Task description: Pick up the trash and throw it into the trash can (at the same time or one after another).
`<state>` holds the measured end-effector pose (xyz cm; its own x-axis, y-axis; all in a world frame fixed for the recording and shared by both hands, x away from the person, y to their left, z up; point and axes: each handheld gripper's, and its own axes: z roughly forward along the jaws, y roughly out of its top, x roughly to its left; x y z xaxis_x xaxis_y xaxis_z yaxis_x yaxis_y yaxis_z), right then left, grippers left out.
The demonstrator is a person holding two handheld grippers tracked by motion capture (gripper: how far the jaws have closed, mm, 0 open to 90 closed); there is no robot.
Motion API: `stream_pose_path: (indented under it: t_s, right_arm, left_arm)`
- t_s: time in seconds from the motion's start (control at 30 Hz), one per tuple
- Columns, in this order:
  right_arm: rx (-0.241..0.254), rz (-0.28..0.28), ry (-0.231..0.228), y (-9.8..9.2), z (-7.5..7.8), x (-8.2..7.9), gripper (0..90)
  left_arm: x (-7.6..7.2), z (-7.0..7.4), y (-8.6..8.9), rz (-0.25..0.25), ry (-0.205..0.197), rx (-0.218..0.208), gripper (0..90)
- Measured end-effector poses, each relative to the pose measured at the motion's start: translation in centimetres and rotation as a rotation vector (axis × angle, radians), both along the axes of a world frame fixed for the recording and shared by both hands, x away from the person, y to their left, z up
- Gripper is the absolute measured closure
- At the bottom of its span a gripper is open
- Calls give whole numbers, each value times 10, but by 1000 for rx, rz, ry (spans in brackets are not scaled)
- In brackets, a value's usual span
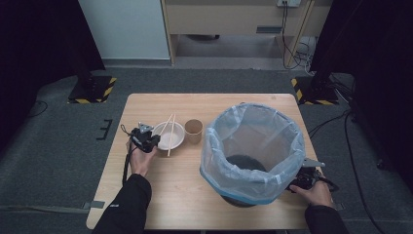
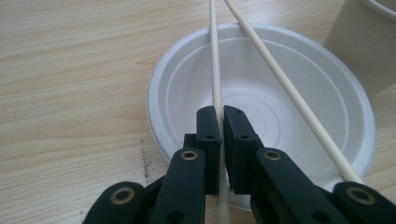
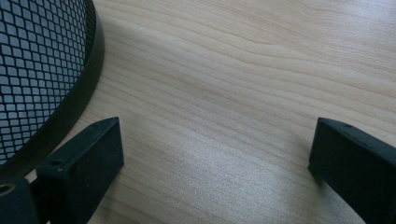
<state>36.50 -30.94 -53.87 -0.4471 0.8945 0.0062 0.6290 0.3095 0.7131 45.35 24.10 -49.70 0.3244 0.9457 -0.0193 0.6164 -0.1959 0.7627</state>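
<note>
Black sleeves and both hands enter from the bottom of the high view, each hand holding a two-jaw gripper over the pale wooden rectangular table. Bare wood runs along the near edge between the forearms, across the far strip behind the objects, and down the left side.

Largest on the table is the black mesh waste bin with a translucent blue plastic liner, standing on the right half. Its liner folds over the rim and hides most of the mesh from above; the dark bottom shows through the opening. In the right gripper view the bin's mesh wall and black base ring are cut off at the left edge.

The right gripper sits low at the table's right near corner, just beside the bin's base, with its jaws spread wide over bare wood and holding nothing. From above, the bin partly hides it.

Left of the bin stands a brown paper cup, upright; in the left gripper view its wall is cut off at the upper right corner. Just beside it to the left lies a white round disposable bowl, empty inside, with two pale wooden chopsticks lying across its rim.

The left gripper is at the bowl's near rim, its jaws pressed together on the left-hand chopstick, which runs between the pads and away over the bowl. The other chopstick lies free across the bowl.
</note>
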Motion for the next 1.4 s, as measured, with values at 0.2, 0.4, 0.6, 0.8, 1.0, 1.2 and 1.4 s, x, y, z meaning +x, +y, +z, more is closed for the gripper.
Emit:
stream_pose_path:
  t_s: [0.2,0.4,0.6,0.8,1.0,1.2,1.4]
  right_arm:
    - [0,1,-1,0,0,0,32]
    - [1,-1,0,0,0,0,32]
    - [0,1,-1,0,0,0,32]
    - [0,1,0,0,0,0,30]
    - [0,2,1,0,0,0,29]
    - [0,2,1,0,0,0,28]
    - [0,3,1,0,0,0,27]
  left_arm:
    - [-1,3,1,3,-13,-7,854]
    - [-5,13,5,7,-41,-47,854]
    - [-12,32,9,6,-103,-82,854]
    - [-18,48,11,1,-159,-120,854]
    - [-25,69,14,-4,-231,-176,854]
    - [-34,94,18,-17,-311,-241,854]
    - [-45,117,17,-48,-387,-282,854]
